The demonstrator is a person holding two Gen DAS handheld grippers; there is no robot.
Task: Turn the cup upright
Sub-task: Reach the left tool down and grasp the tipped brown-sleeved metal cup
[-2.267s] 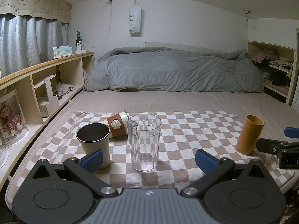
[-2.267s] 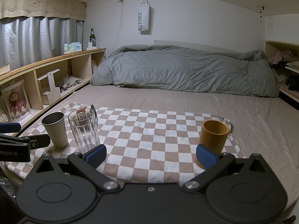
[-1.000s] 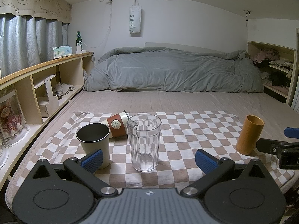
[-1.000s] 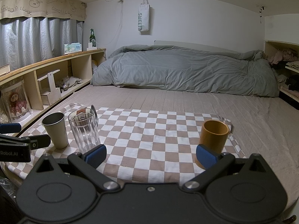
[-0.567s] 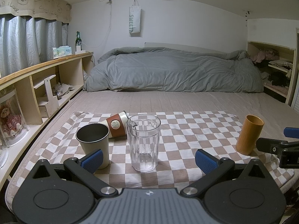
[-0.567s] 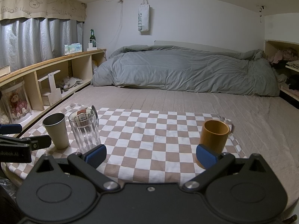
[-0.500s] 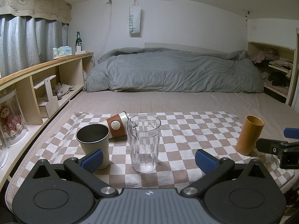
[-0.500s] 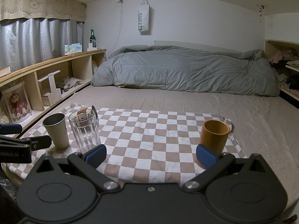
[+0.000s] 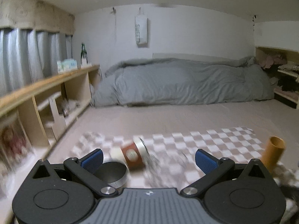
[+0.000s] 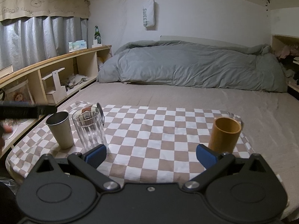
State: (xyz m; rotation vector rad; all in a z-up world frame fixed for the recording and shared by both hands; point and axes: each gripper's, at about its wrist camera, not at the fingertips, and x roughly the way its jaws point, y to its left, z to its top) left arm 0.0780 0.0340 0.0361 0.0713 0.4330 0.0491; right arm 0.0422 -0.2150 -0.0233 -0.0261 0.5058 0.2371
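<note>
A cup with a brown sleeve lies on its side on the checked cloth, behind the clear glass. It shows partly behind that glass in the right wrist view. My left gripper is open, raised above the near cups, with the fallen cup between its fingers further on; this view is blurred. My right gripper is open and empty above the cloth's near edge. The left gripper's body shows dark at the left in the right wrist view.
A grey metal cup and a clear ribbed glass stand upright at the cloth's left. An orange cup stands upright at the right. Wooden shelves run along the left. A grey duvet lies at the back.
My left gripper has risen and moved forward over the metal cup and glass toward the fallen cup; its view is motion-blurred. The right gripper has stayed still.
</note>
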